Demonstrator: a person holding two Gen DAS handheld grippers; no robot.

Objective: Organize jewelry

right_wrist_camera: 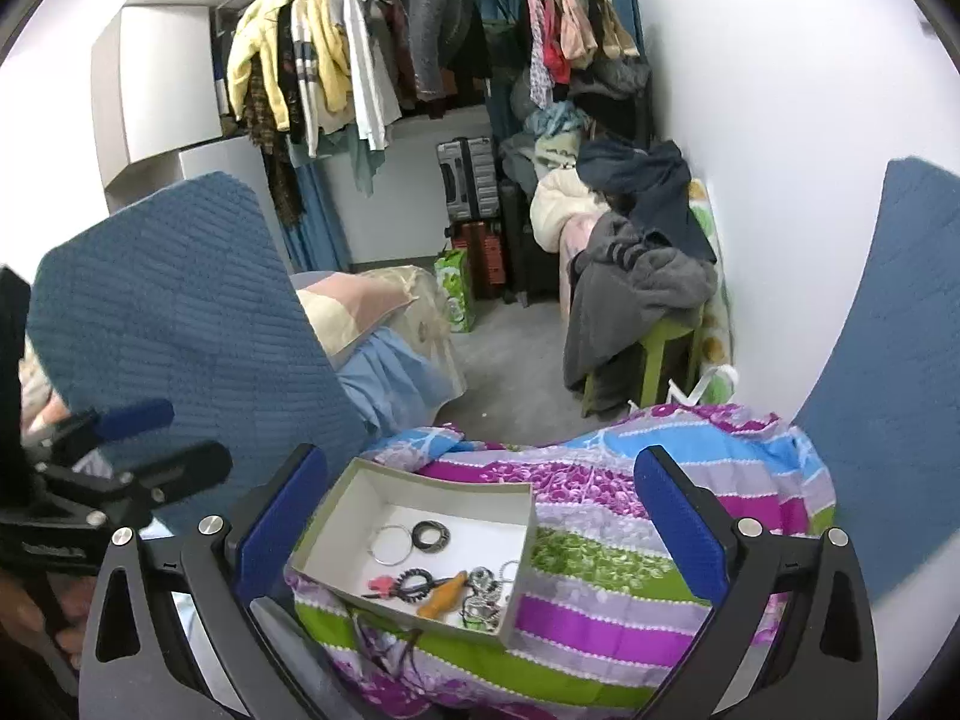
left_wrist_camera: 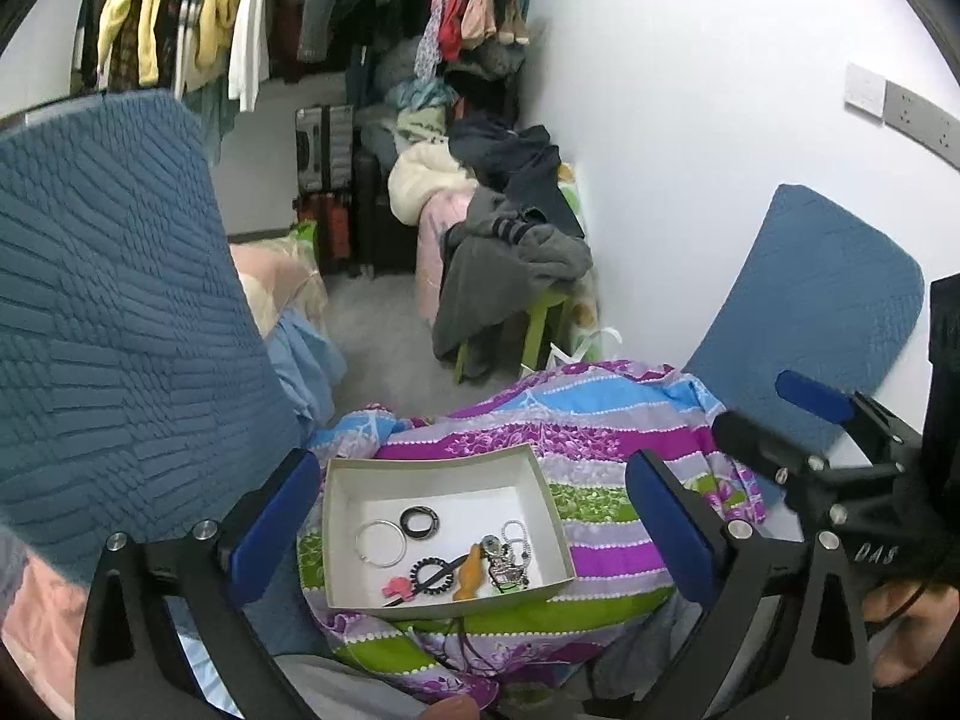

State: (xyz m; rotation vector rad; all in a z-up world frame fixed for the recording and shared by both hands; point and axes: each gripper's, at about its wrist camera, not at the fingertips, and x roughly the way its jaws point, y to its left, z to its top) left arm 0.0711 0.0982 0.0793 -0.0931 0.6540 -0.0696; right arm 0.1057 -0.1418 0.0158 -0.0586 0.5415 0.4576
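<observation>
- White card box (left_wrist_camera: 444, 468), open-topped, sits on a striped purple, green and blue blanket (left_wrist_camera: 600, 432); it lies between the blue pads of the left claw (left_wrist_camera: 474, 516), whose jaws stand wide apart and hold nothing.
- Silver hoop (left_wrist_camera: 380, 543) lies in the box's left part, just beside a black ring (left_wrist_camera: 419, 521) to its right.
- Black coiled hair tie (left_wrist_camera: 431, 575) lies nearer, with a thin black stick across it; a pink piece (left_wrist_camera: 396, 588) sits at the stick's near-left end.
- Orange piece (left_wrist_camera: 469, 575) lies right of the hair tie, touching a tangle of silver and beaded jewelry (left_wrist_camera: 510, 558) in the box's near-right corner.
- A dark cord (left_wrist_camera: 474, 642) trails from the box's near edge over the blanket.
- The right claw (right_wrist_camera: 480, 516) also stands wide apart and empty, the box (right_wrist_camera: 480, 486) between its pads and left of centre.
- In the left view the right claw shows at the right edge; in the right view the left claw shows at the left edge.
- Blue quilted cushions (left_wrist_camera: 120, 300) stand at left and right.
- Far off: hanging clothes (right_wrist_camera: 312, 60), suitcases (right_wrist_camera: 468, 180), and a green stool (right_wrist_camera: 660, 336) piled with grey and dark garments.
</observation>
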